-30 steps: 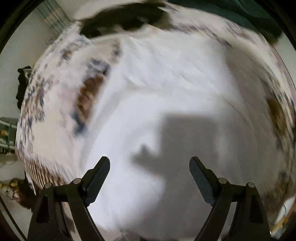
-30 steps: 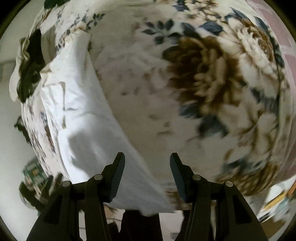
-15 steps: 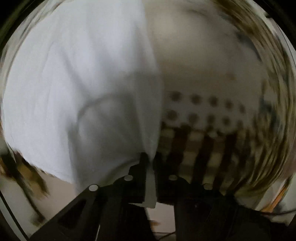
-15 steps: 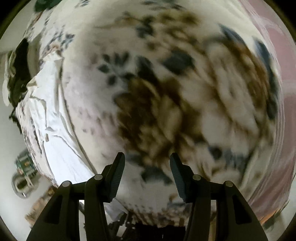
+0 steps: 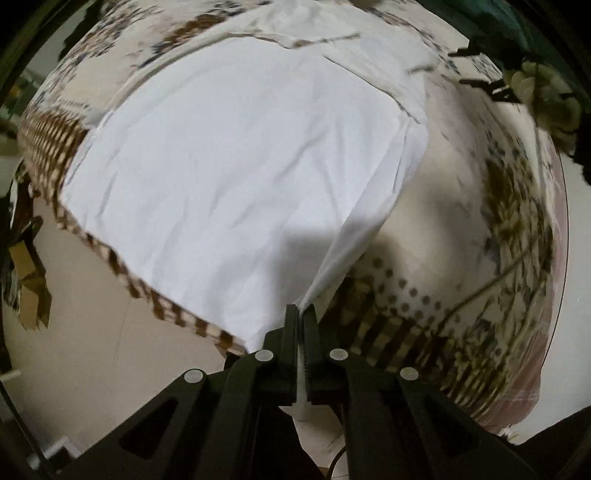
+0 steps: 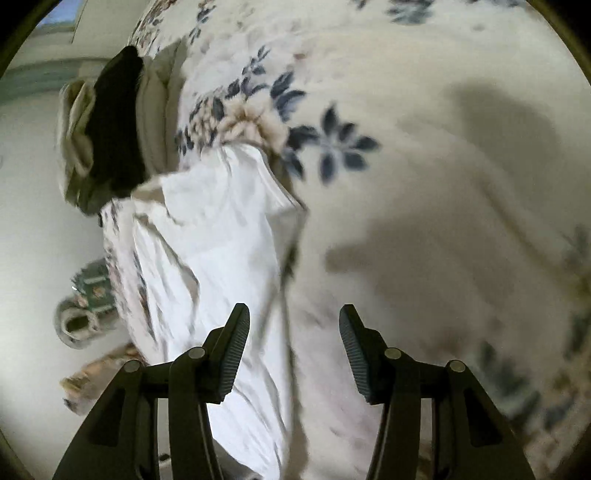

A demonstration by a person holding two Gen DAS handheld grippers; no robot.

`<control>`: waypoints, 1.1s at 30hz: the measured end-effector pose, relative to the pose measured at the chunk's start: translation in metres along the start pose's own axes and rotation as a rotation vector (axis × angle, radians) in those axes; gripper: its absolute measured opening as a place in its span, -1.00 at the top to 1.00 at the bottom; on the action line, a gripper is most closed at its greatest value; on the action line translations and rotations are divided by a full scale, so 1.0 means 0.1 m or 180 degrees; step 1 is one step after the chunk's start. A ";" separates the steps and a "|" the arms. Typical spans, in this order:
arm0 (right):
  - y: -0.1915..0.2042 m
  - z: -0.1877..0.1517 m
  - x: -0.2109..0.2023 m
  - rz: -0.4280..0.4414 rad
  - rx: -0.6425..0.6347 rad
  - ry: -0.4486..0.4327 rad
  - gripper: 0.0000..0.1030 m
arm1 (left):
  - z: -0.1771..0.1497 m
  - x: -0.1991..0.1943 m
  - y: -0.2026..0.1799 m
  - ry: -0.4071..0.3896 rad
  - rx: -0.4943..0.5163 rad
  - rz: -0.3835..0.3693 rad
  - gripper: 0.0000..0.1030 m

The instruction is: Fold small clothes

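Note:
A white garment (image 5: 236, 166) lies spread on a floral blanket (image 5: 480, 229). My left gripper (image 5: 300, 314) is shut on the garment's near right corner and holds it lifted, so the right edge rises in a taut fold toward the jaws. In the right wrist view the same white garment (image 6: 221, 236) lies rumpled at the left. My right gripper (image 6: 293, 325) is open and empty, hovering over the garment's right edge and the blanket (image 6: 443, 184).
A black garment (image 6: 114, 122) and a beige garment (image 6: 155, 103) lie beyond the white one. A dark green cloth (image 5: 517, 33) sits at the far right of the bed. The bed's checked edge (image 5: 155, 295) drops to a pale floor (image 5: 92, 350) with clutter.
My left gripper went from open above the garment to shut on its corner, then lifted it. My right gripper stayed open and swung across the blanket toward the garment's edge.

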State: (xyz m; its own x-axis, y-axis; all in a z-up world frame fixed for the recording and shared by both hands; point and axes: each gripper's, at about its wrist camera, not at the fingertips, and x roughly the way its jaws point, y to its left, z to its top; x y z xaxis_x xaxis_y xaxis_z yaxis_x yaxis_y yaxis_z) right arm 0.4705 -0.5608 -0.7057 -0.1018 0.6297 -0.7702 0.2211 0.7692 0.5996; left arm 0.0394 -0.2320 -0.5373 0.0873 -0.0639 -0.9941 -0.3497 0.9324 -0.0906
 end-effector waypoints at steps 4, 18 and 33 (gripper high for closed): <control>-0.05 0.17 0.33 0.0303 0.0373 -0.0022 -0.02 | -0.01 -0.17 0.09 -0.0092 -0.0107 0.0022 0.99; 1.78 -0.01 0.06 -0.0266 -0.0337 -0.0509 0.92 | 0.56 -0.53 1.16 -0.0326 -0.0347 -0.0125 0.99; 3.97 0.02 1.84 -0.1778 -0.1218 -0.0332 0.92 | 1.19 0.05 3.20 -0.0372 -0.1308 -0.0555 0.97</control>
State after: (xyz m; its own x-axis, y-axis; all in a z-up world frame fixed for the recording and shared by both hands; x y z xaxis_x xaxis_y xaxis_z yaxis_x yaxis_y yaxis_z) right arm 0.5415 -0.1398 -0.6097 -0.0027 0.1280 -0.9918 -0.1978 0.9721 0.1260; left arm 0.0390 0.1086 -0.5644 0.2741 -0.1448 -0.9507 -0.6594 0.6914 -0.2954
